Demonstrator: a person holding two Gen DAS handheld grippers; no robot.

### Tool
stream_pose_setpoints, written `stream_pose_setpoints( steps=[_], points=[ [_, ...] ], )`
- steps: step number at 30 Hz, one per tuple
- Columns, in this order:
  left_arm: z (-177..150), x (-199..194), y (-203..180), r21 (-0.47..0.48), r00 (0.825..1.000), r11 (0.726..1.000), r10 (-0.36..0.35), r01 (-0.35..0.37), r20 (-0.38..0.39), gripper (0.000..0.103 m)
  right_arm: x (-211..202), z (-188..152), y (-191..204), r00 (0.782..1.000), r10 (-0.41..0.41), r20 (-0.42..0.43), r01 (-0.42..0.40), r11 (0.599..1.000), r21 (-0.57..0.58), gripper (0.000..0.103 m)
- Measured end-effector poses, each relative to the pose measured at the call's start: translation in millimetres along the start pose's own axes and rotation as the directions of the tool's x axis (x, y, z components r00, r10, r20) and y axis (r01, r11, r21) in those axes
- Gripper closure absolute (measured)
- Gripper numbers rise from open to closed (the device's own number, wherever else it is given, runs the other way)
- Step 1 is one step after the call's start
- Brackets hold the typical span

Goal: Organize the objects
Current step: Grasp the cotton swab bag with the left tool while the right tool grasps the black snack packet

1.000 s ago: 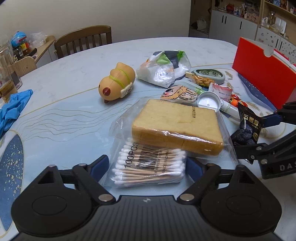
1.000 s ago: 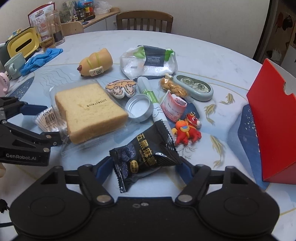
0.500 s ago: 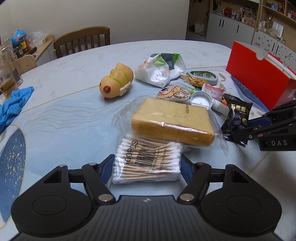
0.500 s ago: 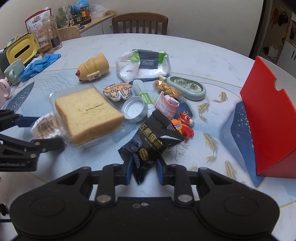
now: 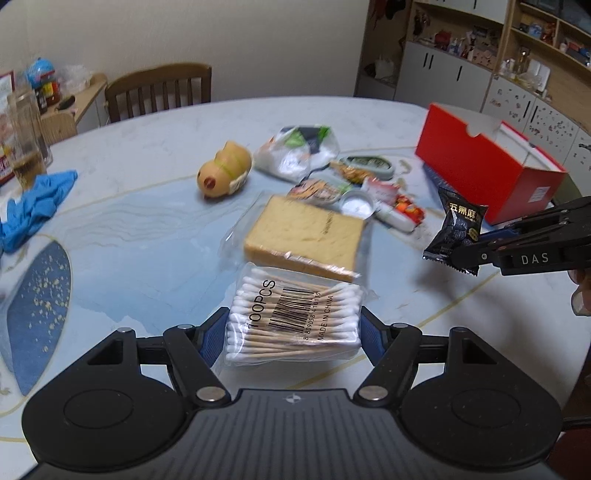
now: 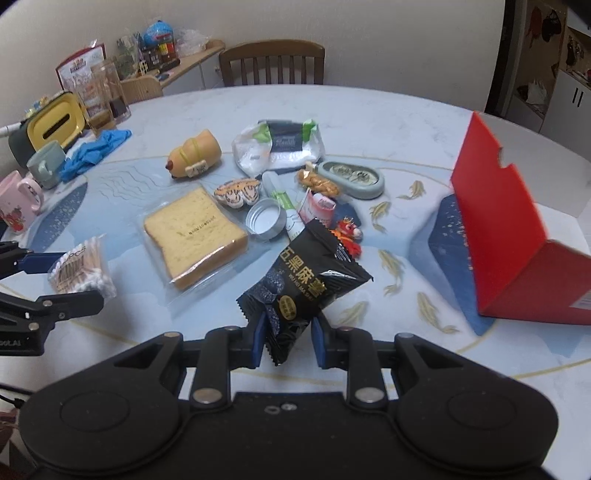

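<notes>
The red box (image 6: pixel 517 236) stands open on the tabletop (image 6: pixel 388 122), ahead and right of the right claw (image 6: pixel 287 341), nearer it than the left. That claw pinches the black sesame snack packet (image 6: pixel 303 288), long axis slanting up-right. The left claw (image 5: pixel 293 332) grips the cotton swab pack (image 5: pixel 295 317) across its width. Since a second ago, both packs have been clamped and lifted.

Plain cream wall (image 5: pixel 221 33) behind a wooden chair (image 5: pixel 159 90); white cabinets (image 5: pixel 443 74) under cluttered shelves (image 5: pixel 535 33) at right.
</notes>
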State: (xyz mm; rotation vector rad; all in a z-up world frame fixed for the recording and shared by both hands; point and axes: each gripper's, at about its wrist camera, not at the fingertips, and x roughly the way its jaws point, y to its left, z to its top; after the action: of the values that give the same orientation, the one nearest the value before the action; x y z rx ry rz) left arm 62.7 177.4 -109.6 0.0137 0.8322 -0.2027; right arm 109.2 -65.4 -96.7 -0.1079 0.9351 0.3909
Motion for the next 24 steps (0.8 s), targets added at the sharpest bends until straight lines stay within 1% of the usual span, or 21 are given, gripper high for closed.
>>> stream_pose_setpoints(
  steps=[5,9,14,20,24],
  points=[
    [16.4,-11.4,-16.2,0.031,0.999,0.999,-0.012,0.011,0.036,0.032,-25.6,5.4,-10.1,1.000,-0.013,0.026,0.013,1.000,-0.006,0.078],
    [34.0,-15.1,-34.9,0.071,0.997,0.997,-0.027,0.022,0.067,0.032,-42.4,12.4,-30.0,0.999,-0.024,0.039,0.024,1.000,0.006,0.078],
    [60.0,-13.2,-64.6,0.089,0.995,0.996,-0.040,0.031,0.096,0.032,-61.9,23.7,-64.1,0.998,-0.025,0.064,0.024,1.000,0.019,0.078],
    [92.3,-3.2,-112.4,0.128,0.990,0.990,-0.067,0.051,0.122,0.032,-77.1,36.3,-113.8,0.995,-0.044,0.095,0.042,0.999,0.028,0.078],
    [113.7,13.2,-146.7,0.146,0.990,0.987,-0.089,0.072,0.112,0.032,-79.2,40.8,-151.0,0.994,-0.057,0.098,0.052,0.997,0.053,0.078]
  ],
)
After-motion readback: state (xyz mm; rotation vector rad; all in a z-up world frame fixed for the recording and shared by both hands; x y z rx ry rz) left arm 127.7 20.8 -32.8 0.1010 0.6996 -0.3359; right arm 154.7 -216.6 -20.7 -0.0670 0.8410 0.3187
